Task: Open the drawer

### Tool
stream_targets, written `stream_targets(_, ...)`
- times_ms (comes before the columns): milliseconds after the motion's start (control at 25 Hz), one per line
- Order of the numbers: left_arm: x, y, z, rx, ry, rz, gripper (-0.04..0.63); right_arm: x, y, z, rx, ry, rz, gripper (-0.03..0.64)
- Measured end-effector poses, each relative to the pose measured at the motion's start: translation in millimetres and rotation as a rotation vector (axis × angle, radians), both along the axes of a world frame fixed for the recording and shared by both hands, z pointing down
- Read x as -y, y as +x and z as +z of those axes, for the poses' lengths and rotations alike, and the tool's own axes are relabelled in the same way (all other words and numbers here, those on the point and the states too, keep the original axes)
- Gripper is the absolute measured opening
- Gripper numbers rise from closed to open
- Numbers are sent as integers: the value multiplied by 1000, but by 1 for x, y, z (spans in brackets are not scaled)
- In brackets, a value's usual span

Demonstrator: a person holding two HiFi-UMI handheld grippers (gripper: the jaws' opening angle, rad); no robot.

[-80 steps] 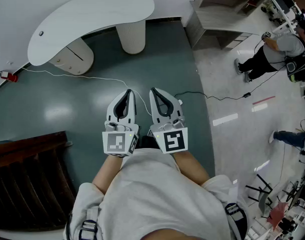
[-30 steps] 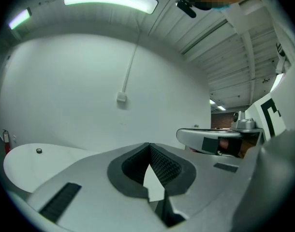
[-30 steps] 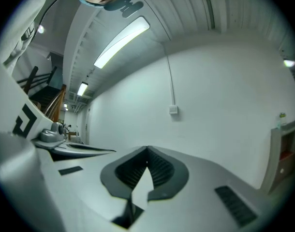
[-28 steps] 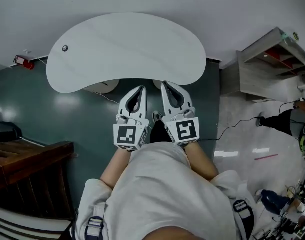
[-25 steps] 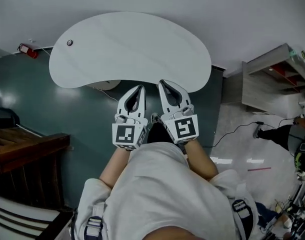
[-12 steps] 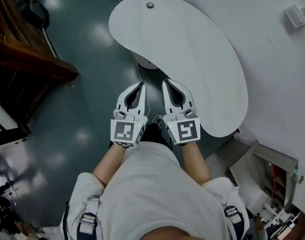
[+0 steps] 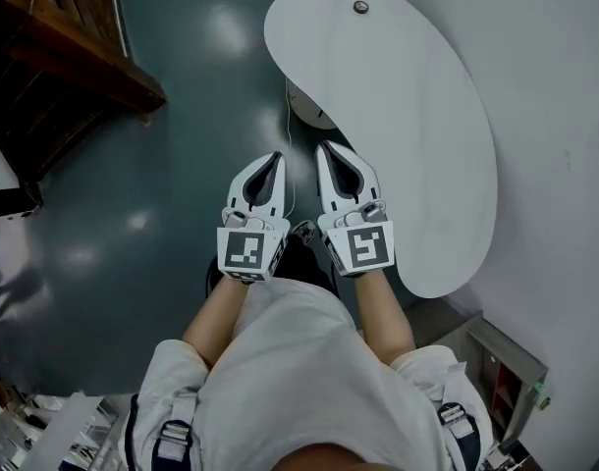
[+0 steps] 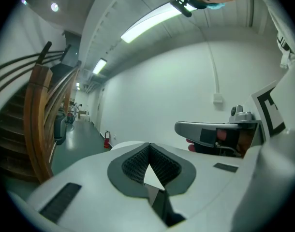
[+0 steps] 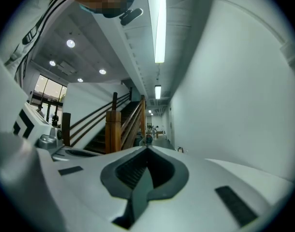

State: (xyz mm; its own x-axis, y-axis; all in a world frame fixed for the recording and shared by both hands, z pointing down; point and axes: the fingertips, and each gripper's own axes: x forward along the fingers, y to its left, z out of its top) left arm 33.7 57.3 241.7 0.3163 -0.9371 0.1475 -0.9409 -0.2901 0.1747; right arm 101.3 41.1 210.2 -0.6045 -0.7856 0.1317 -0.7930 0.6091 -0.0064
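Here, a person stands on a dark green floor (image 7: 162, 145) beside a white, kidney-shaped desk (image 7: 408, 116). The left tongs (image 7: 273, 158) and right tongs (image 7: 325, 149) are held side by side in front of the body, just apart and pointing roughly level. Both tongs are clenched, tips together, with nothing between them; the left gripper view (image 8: 148, 145) and the right gripper view (image 9: 147, 149) each show the pads meeting at a point. The desk lies just right of the right tongs, against a white wall (image 7: 565, 86). A rounded white base (image 7: 314, 116) shows under the desk's near edge, and a thin cable (image 7: 287, 57) crosses the floor beside it. The drawer cannot be made out in any view. A wooden staircase (image 7: 64, 57) stands at upper left, well apart from the desk.
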Motion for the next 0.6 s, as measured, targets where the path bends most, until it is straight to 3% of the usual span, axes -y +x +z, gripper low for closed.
stream_targets(360, 65, -52, 53, -9, -41, -3, 5, 63, -51, 46, -34, -28, -10, 14)
stream_targets(600, 124, -84, 126, 51, -122, 48, 5, 111, -96, 109, -61, -150, 2, 14)
